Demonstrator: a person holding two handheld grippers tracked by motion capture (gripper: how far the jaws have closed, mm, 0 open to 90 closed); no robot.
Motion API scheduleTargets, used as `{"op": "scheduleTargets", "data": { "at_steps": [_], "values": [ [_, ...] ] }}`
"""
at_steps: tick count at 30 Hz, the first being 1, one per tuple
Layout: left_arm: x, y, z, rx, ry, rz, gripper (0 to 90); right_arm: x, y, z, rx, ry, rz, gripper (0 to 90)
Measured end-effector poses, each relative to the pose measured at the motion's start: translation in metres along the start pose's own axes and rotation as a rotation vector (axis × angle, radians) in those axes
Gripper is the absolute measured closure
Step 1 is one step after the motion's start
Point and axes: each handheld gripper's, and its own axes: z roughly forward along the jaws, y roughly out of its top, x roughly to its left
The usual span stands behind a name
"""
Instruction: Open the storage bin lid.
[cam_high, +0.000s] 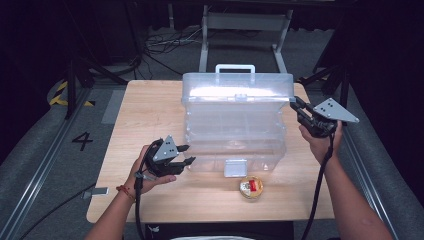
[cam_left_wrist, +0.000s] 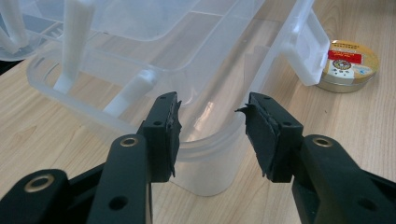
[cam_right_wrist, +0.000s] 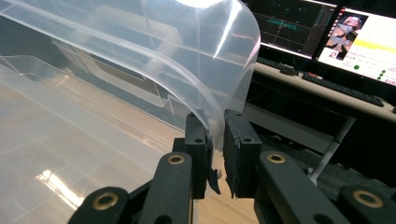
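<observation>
Lid raised, pinched by right gripper; left gripper agape astride box corner, ungripped; tin outside.

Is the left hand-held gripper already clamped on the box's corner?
No: in the left gripper view the left hand-held gripper has its jaws standing apart on either side of the clear box corner, pads off the plastic.

Light wooden table, rectangular, rounded corners. Resting on it: 1 clear plastic organiser box, lid raised, set right of centre, spanning from near the far edge toward the near edge. Just in front of the box, close to the near edge: 1 small round tin, gold lid, red label.
</observation>
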Motion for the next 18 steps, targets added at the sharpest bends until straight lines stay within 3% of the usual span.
{"op": "scheduleTargets", "data": {
  "at_steps": [10,18],
  "values": [
    [-0.001,0.000,0.001,0.006,0.017,0.016,54.1,0.002,0.005,0.008,-0.005,-0.064,-0.004,82.8],
    [-0.005,0.001,0.004,0.022,0.053,0.059,54.3,0.002,0.010,0.014,0.002,-0.083,0.009,83.5]
  ]
}}
